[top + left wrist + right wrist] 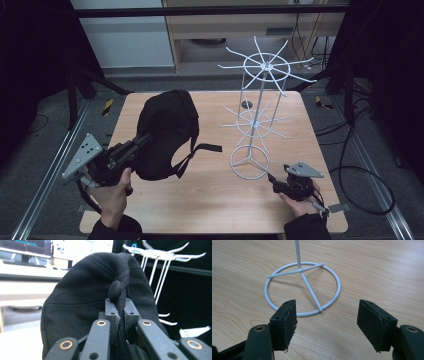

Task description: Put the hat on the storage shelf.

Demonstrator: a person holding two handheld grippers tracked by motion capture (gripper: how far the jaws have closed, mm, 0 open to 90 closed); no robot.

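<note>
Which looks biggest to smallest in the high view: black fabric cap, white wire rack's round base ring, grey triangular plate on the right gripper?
1. Black fabric cap
2. White wire rack's round base ring
3. Grey triangular plate on the right gripper, though it sits nearest the camera.

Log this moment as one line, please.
left hand-held gripper: shut on black cap | right hand-held gripper: open near white rack base

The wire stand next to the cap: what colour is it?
White. The wire stand shows whole in the high view, and its ring base is clearest in the right gripper view.
</note>
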